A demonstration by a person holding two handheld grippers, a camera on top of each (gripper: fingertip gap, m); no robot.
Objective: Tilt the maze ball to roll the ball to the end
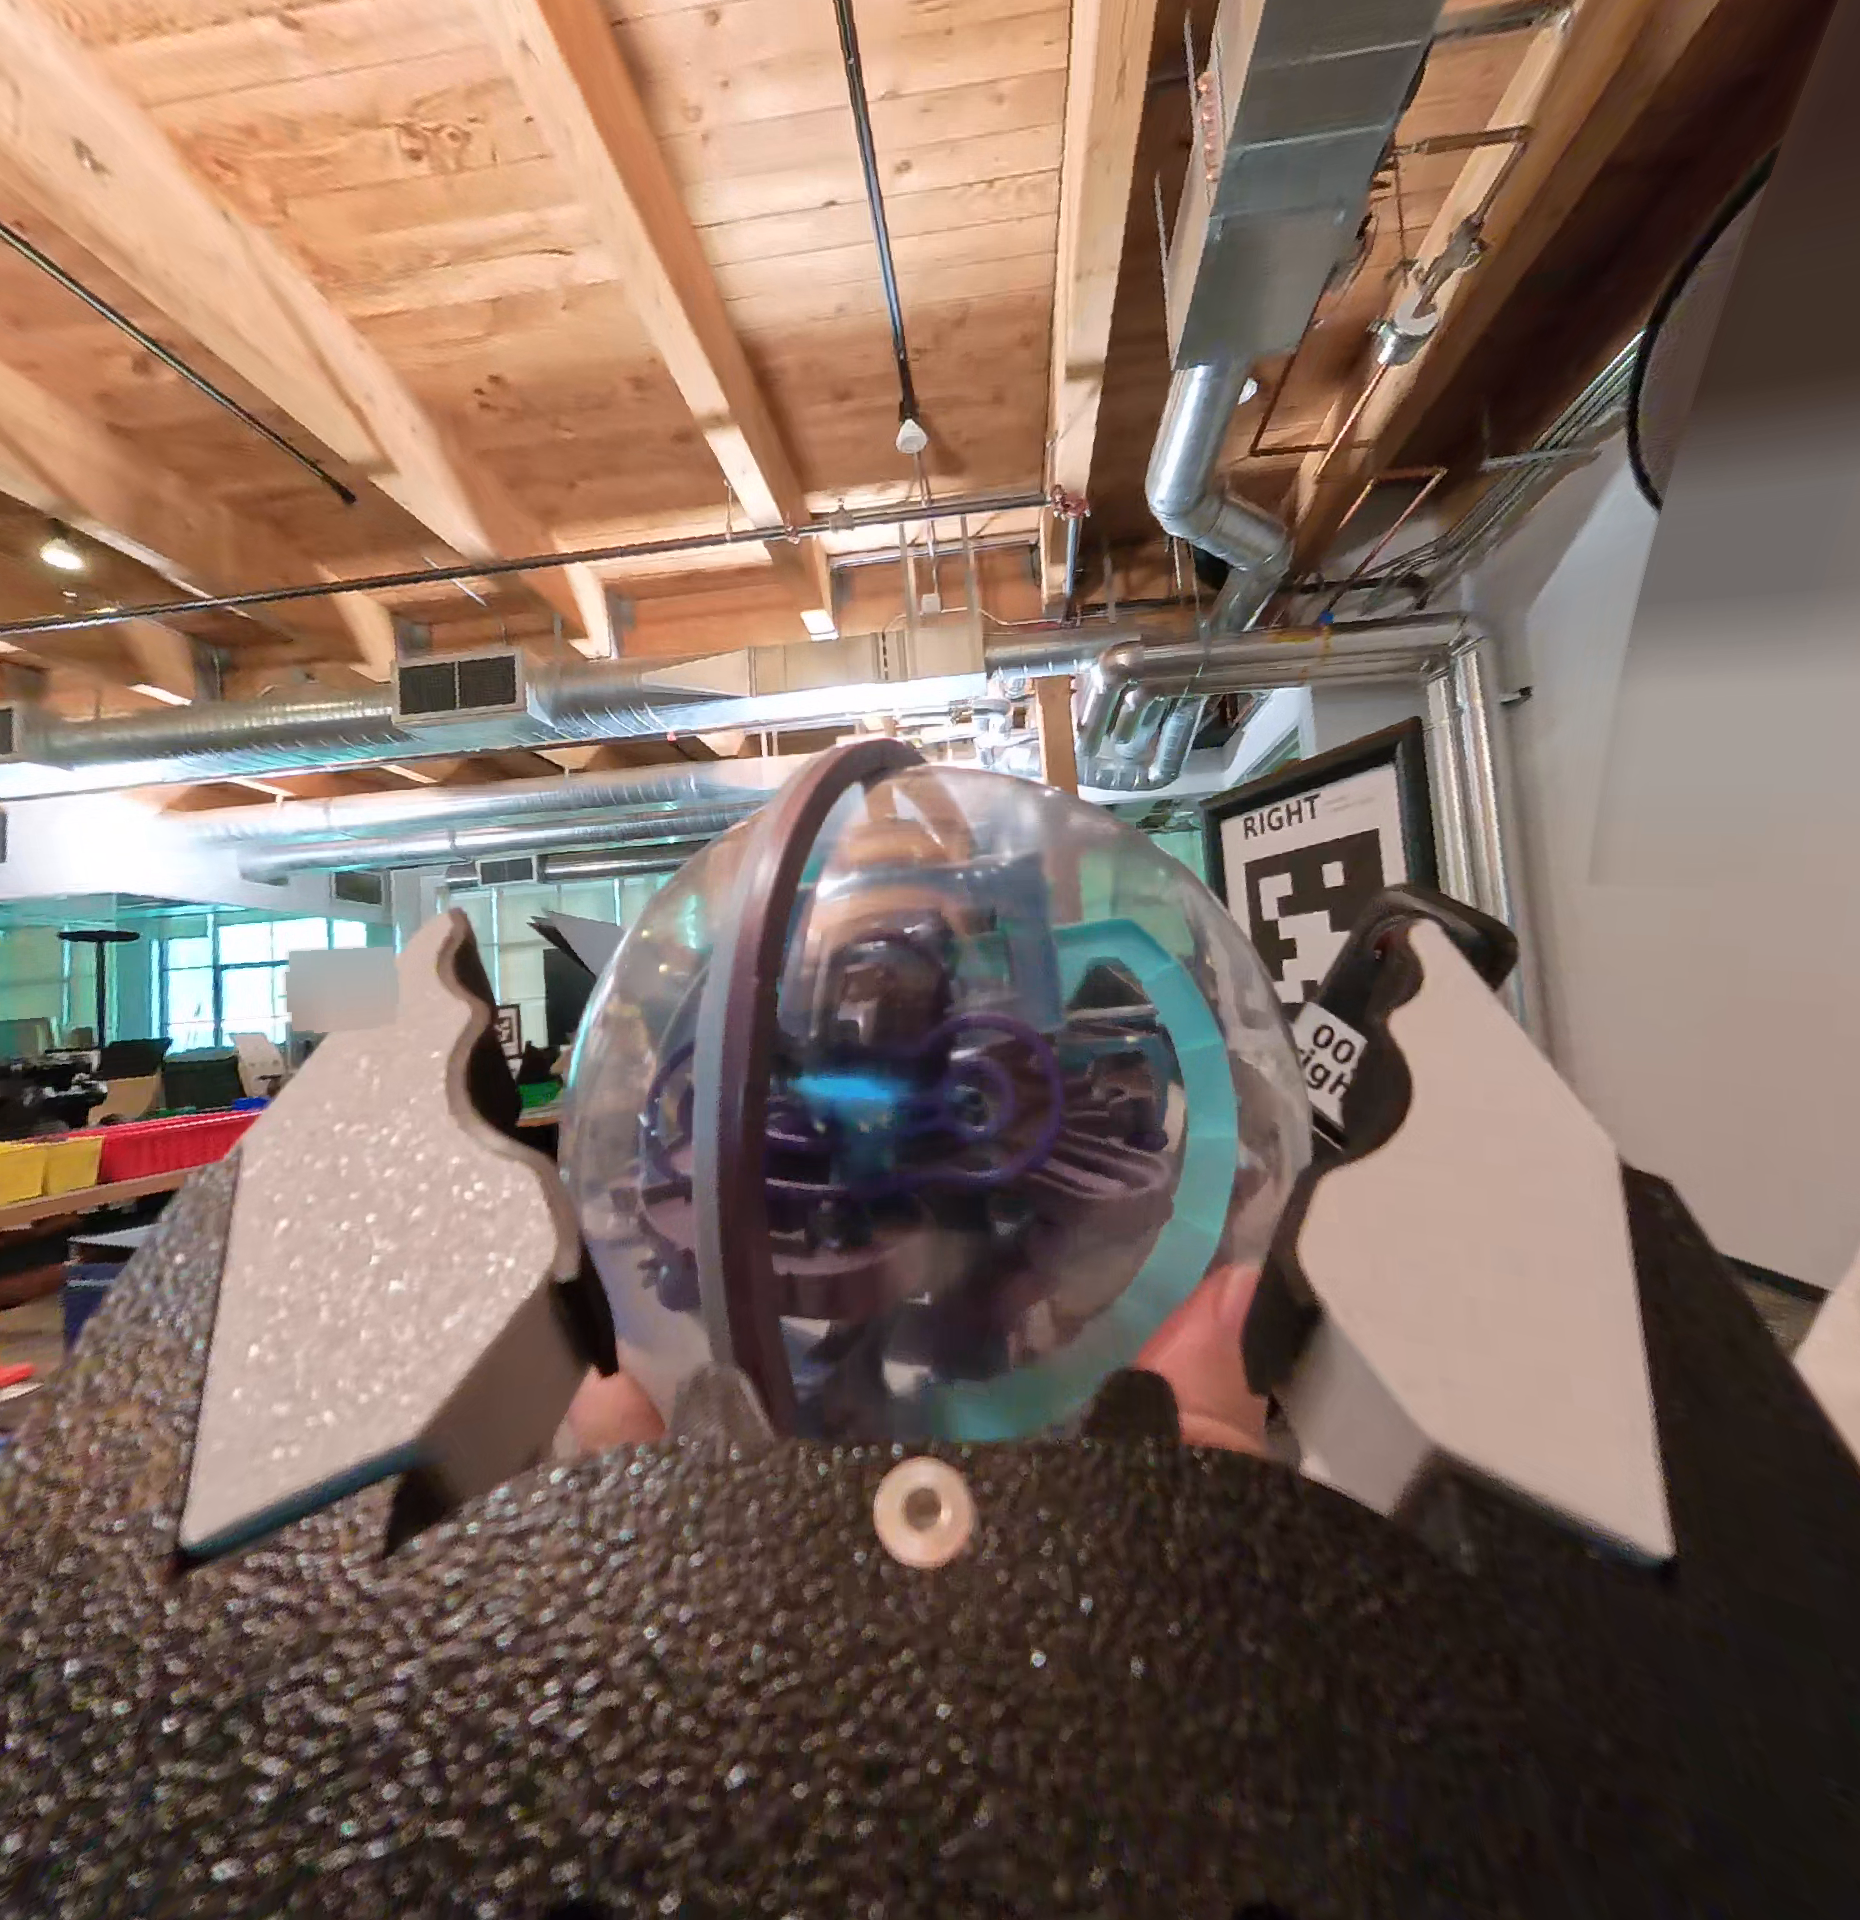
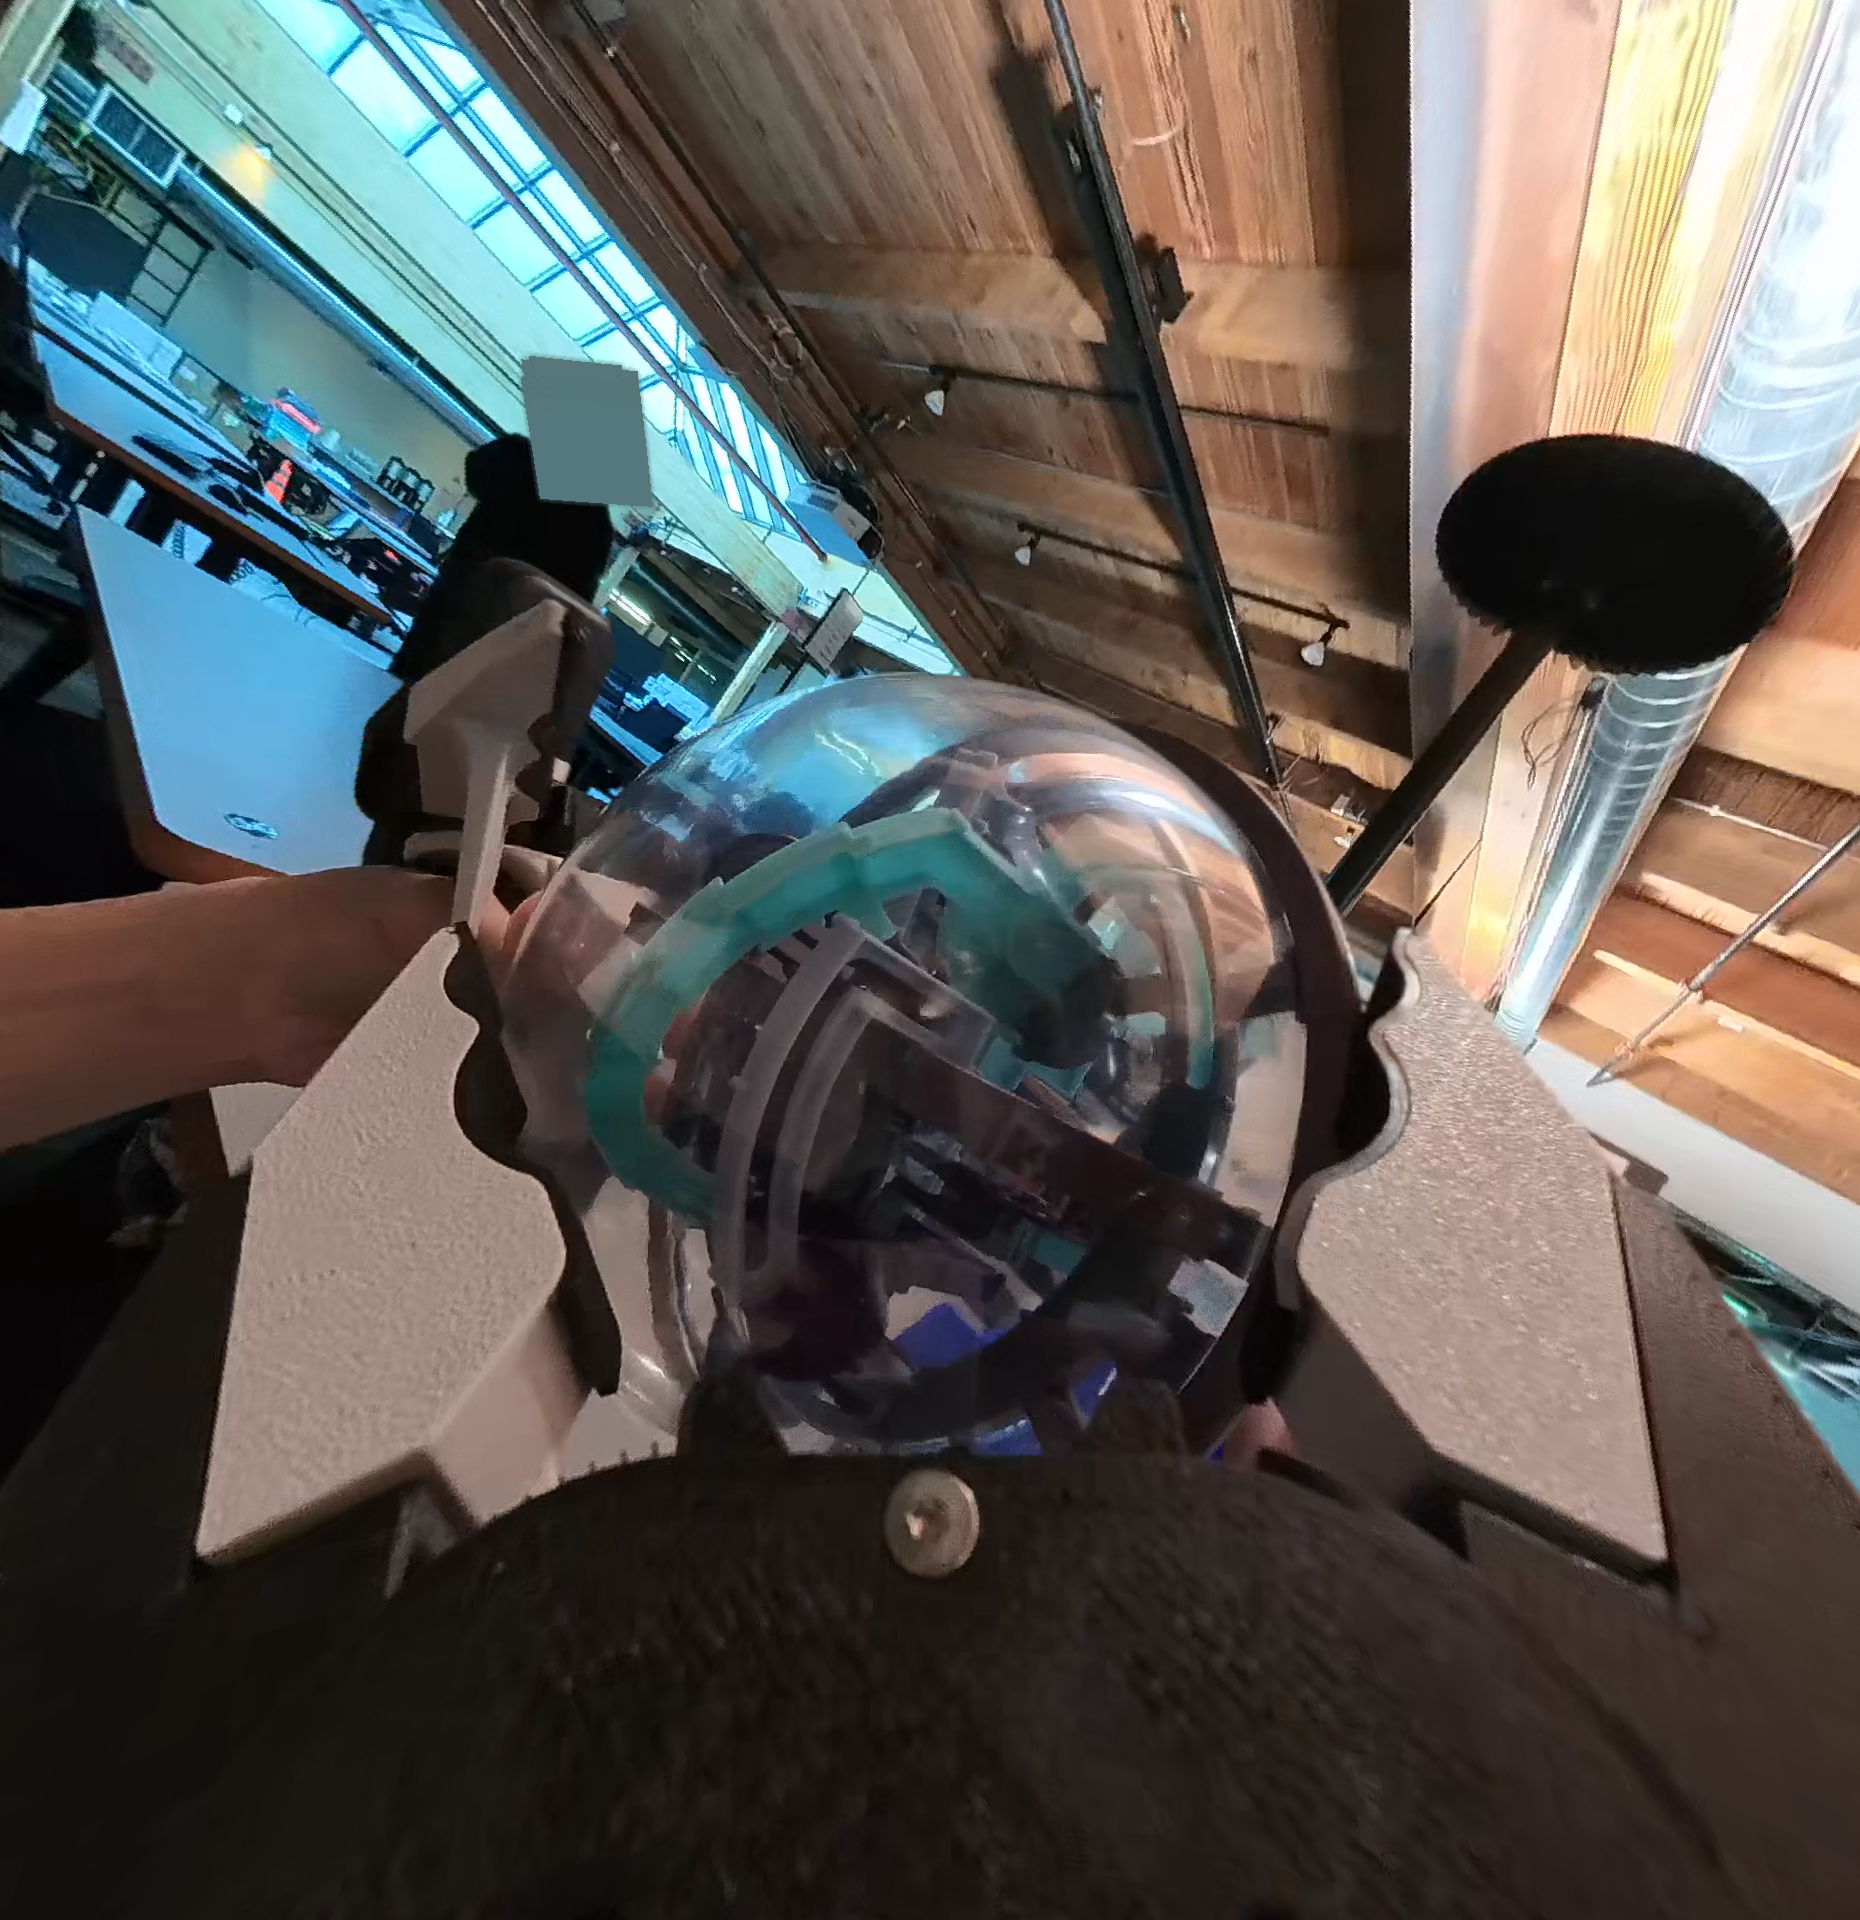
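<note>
The maze ball (image 1: 936,1101) is a clear sphere with a dark band around it and teal, purple and grey tracks inside. It is held up in the air towards the ceiling. My left gripper (image 1: 936,925) is shut on it, with both pads against its sides. The ball also shows in the right wrist view (image 2: 905,1060), where my right gripper (image 2: 931,945) is shut on it from another side. One finger (image 2: 490,748) of the left gripper and a hand (image 2: 230,987) show at the ball's left. I cannot make out the small ball inside.
A wooden beam ceiling with metal ducts (image 1: 1217,436) is overhead. A black round disc on a pole (image 2: 1612,551) stands to the upper right. A person (image 2: 531,561) stands far off by tables. Red and yellow bins (image 1: 126,1143) are at the far left.
</note>
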